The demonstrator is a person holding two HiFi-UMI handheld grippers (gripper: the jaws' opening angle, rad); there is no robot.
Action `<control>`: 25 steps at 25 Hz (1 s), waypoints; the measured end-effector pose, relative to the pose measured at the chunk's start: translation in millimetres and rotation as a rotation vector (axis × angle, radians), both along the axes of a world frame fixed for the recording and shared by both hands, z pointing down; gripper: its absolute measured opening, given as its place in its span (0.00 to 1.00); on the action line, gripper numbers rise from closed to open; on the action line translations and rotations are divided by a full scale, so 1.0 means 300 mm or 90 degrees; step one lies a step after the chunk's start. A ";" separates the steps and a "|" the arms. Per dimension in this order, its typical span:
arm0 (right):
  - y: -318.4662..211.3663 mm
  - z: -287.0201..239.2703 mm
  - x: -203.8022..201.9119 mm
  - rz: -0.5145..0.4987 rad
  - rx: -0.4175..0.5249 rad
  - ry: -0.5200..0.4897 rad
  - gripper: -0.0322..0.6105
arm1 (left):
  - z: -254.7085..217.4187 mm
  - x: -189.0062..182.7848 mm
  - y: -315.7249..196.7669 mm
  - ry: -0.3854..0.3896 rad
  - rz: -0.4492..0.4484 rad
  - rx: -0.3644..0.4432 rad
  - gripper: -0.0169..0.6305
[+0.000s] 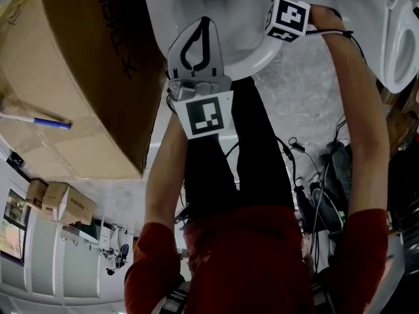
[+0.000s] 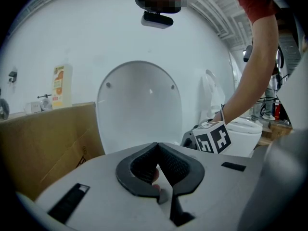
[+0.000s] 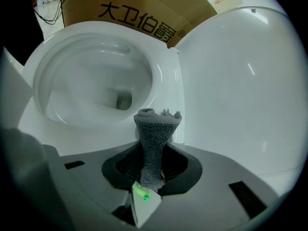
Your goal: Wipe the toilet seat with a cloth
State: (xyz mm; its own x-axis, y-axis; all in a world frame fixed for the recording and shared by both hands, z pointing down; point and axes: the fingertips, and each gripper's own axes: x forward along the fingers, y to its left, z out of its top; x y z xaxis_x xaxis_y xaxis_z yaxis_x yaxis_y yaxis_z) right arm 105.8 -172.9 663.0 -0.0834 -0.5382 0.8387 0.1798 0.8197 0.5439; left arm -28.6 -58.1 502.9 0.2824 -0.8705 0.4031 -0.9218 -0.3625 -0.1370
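The white toilet bowl (image 3: 91, 81) lies open below my right gripper (image 3: 154, 148), with its rim (image 3: 166, 81) just ahead of the jaws and the raised lid (image 3: 240, 81) to the right. My right gripper is shut on a grey cloth (image 3: 156, 129), whose rolled end sticks out past the jaws towards the rim. In the head view its marker cube (image 1: 288, 18) hangs over the bowl's (image 1: 222, 18) right edge. My left gripper (image 2: 157, 146) is shut with nothing in it, held in front of the lid (image 2: 139, 105); it (image 1: 206, 25) points at the bowl's near edge.
A large cardboard box (image 1: 72, 77) stands against the toilet's left side, with a pen (image 1: 39, 120) on it. A second white toilet (image 1: 399, 38) is at the right. Cables and gear (image 1: 321, 188) lie on the floor by the person's legs.
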 end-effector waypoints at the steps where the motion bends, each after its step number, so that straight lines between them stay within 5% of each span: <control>1: 0.009 0.001 0.004 0.005 -0.003 0.000 0.18 | -0.001 0.000 0.000 0.000 0.001 0.001 0.05; 25: 0.484 0.045 0.074 0.043 -0.094 0.011 0.18 | -0.044 -0.026 0.133 0.016 -0.019 0.022 0.05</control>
